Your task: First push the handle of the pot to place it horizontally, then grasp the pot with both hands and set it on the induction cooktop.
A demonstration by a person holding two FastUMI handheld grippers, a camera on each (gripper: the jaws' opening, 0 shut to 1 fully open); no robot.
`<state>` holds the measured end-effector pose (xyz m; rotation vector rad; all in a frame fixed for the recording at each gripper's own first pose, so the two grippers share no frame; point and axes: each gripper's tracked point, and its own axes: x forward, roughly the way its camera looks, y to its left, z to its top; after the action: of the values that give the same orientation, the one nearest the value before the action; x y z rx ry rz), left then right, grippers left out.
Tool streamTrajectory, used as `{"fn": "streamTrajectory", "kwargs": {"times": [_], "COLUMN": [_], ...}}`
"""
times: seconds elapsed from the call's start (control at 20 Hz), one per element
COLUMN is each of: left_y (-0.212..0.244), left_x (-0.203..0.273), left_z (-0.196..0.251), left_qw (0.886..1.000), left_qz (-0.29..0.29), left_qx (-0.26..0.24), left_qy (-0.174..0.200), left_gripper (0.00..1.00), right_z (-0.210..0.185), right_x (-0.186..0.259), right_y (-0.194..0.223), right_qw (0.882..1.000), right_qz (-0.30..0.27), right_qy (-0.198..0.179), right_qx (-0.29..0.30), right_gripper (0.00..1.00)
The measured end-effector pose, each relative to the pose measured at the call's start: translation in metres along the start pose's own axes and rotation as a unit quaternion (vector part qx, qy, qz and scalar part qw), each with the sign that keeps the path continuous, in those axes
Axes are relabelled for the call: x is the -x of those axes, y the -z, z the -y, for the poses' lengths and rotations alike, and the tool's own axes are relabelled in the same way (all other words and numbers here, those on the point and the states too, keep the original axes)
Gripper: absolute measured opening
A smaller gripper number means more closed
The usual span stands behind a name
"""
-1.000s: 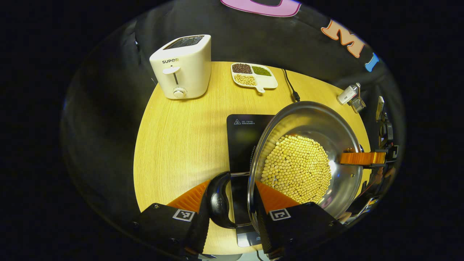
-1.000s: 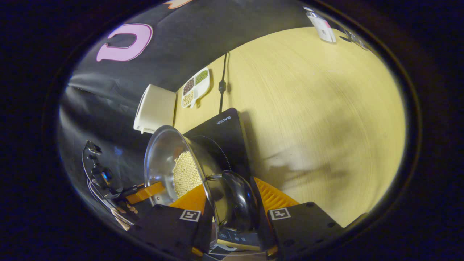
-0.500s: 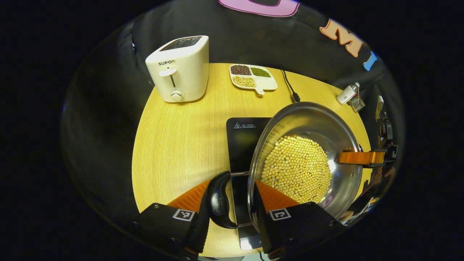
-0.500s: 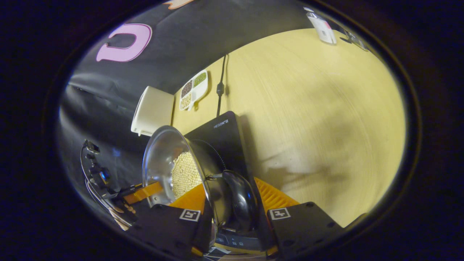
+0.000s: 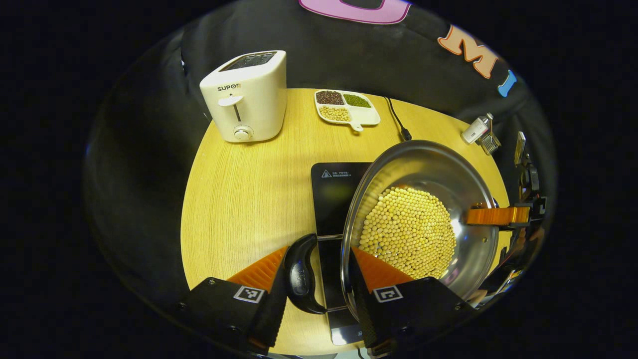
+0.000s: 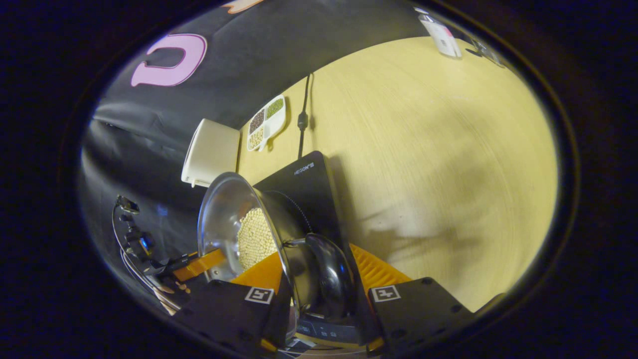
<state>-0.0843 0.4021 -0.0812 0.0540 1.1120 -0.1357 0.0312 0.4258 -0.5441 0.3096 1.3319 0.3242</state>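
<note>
In the left gripper view the left tool (image 5: 319, 271) straddles one side of the steel pot (image 5: 423, 164); its outer finger sits against the black side handle (image 5: 300, 274) and its inner finger reaches inside the rim beside the heaped pale beans (image 5: 406, 232), so the tool is closed narrowly on handle and rim together; the pot lies over the right part of the black induction cooktop (image 5: 334, 194), though I cannot tell whether its base touches the glass; across the pot, the right tool (image 5: 496, 216) shows at the far rim. In the right gripper view the right tool (image 6: 316, 281) clasps the pot's (image 6: 224, 209) other black handle (image 6: 329, 279) the same way, one finger inside the rim, one outside the handle; the cooktop (image 6: 309, 184) lies under and beyond it. On the wooden table (image 5: 249, 189) stand a white toaster (image 5: 246, 94) and a divided dish of beans (image 5: 346, 104), well apart from the pot.
</note>
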Motion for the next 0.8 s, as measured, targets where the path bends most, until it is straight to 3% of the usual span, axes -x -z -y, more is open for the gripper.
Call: {"fn": "streamTrajectory", "kwargs": {"times": [0.05,0.15,0.2,0.25,0.3,0.35,0.4,0.5,0.55,0.6,0.65,0.8], "left_y": [0.000,0.000,0.000,-0.008,-0.006,-0.005,-0.006,-0.001,0.004,0.007,0.010,0.016], "left_x": [0.000,0.002,0.004,0.011,0.015,0.016,0.022,0.031,0.036,0.041,0.046,0.064], "left_z": [-0.001,-0.002,-0.007,-0.011,-0.013,-0.009,-0.004,0.004,0.007,0.010,0.013,0.027], "left_qw": [1.000,1.000,1.000,0.999,0.998,0.998,0.997,0.997,0.997,0.997,0.997,0.996], "left_qz": [0.001,0.005,0.009,0.016,0.028,0.039,0.047,0.049,0.044,0.039,0.037,0.034], "left_qx": [-0.001,-0.005,-0.007,-0.003,0.002,0.012,0.020,0.027,0.030,0.030,0.032,0.038], "left_qy": [-0.004,-0.012,-0.026,-0.044,-0.050,-0.053,-0.051,-0.048,-0.052,-0.055,-0.060,-0.072], "left_gripper": [0.65,0.70,0.75,0.77,1.00,1.00,0.98,0.98,0.98,0.98,0.98,0.98], "right_z": [-0.001,0.005,0.007,0.008,0.009,0.009,0.011,0.017,0.020,0.022,0.025,0.039], "right_x": [0.001,0.000,0.000,0.012,0.012,0.017,0.026,0.046,0.056,0.068,0.079,0.116], "right_y": [0.001,0.007,0.007,0.005,0.007,0.007,0.009,0.005,0.004,0.002,0.000,-0.004], "right_qw": [1.000,1.000,1.000,1.000,1.000,1.000,0.999,0.998,0.997,0.997,0.996,0.994], "right_qz": [-0.001,-0.006,-0.002,0.006,0.014,0.022,0.027,0.048,0.057,0.066,0.075,0.100], "right_qy": [-0.003,0.004,0.008,0.009,0.008,0.006,0.008,0.018,0.020,0.019,0.018,0.019], "right_qx": [-0.005,-0.006,-0.005,0.002,0.012,0.020,0.029,0.043,0.044,0.044,0.042,0.033], "right_gripper": [0.53,0.58,0.66,0.83,1.00,0.93,1.00,1.00,0.94,0.94,1.00,1.00]}}
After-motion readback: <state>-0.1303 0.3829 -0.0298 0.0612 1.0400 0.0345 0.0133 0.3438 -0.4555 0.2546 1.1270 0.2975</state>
